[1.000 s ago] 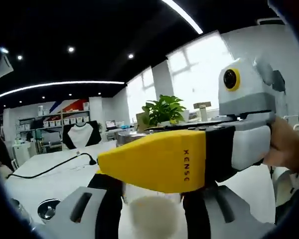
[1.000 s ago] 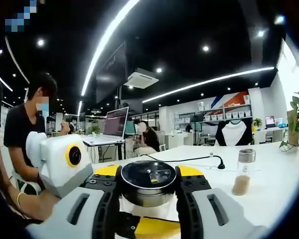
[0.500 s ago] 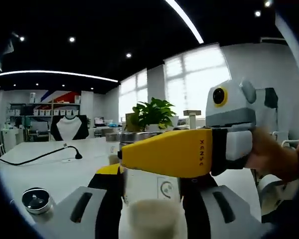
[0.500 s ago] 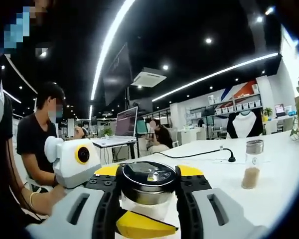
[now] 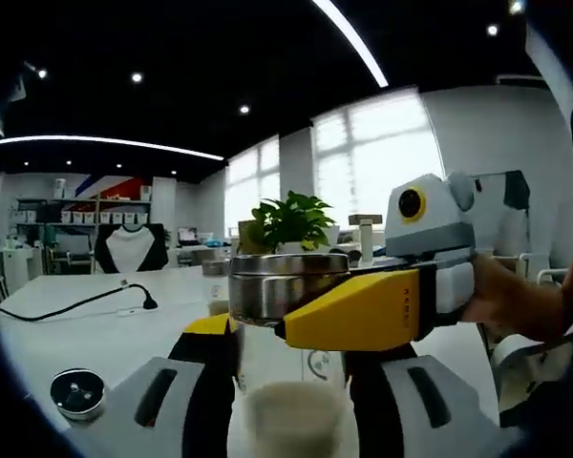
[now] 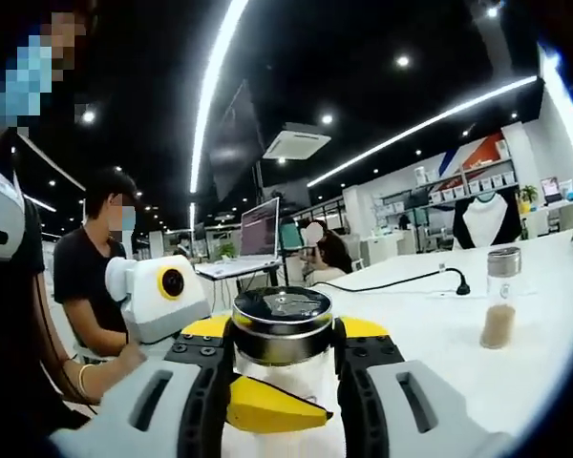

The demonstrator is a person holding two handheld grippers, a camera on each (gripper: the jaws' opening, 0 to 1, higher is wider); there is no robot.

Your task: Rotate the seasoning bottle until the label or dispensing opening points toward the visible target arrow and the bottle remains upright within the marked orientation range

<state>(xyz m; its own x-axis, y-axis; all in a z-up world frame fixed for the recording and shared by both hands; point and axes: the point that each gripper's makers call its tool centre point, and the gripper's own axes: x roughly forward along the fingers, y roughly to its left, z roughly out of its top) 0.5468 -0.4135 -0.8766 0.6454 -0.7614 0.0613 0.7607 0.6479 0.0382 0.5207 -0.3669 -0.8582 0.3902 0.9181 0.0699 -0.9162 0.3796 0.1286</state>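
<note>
The seasoning bottle [image 5: 288, 286] is clear glass with a steel lid and pale powder at its bottom, and it stands upright. My left gripper [image 5: 288, 386] is shut on its body, a black pad on either side. The right gripper's yellow finger [image 5: 363, 310] reaches in from the right and crosses the bottle just below the lid. In the right gripper view the same bottle [image 6: 282, 324] sits between the pads of my right gripper [image 6: 282, 377], shut on it near the lid. The left gripper's yellow finger [image 6: 267, 415] shows through the glass below.
A white table [image 6: 430, 324] carries a second small bottle [image 6: 500, 298], a black cable [image 6: 401, 281] and a loose round cap [image 5: 76, 393]. A potted plant [image 5: 291, 221] stands behind. A person in black [image 6: 91, 286] sits at the left near a laptop [image 6: 260, 237].
The right gripper's yellow finger has dropped from in front of the lid to just below it, uncovering the steel lid in the left gripper view. Both views have swung round with the hands.
</note>
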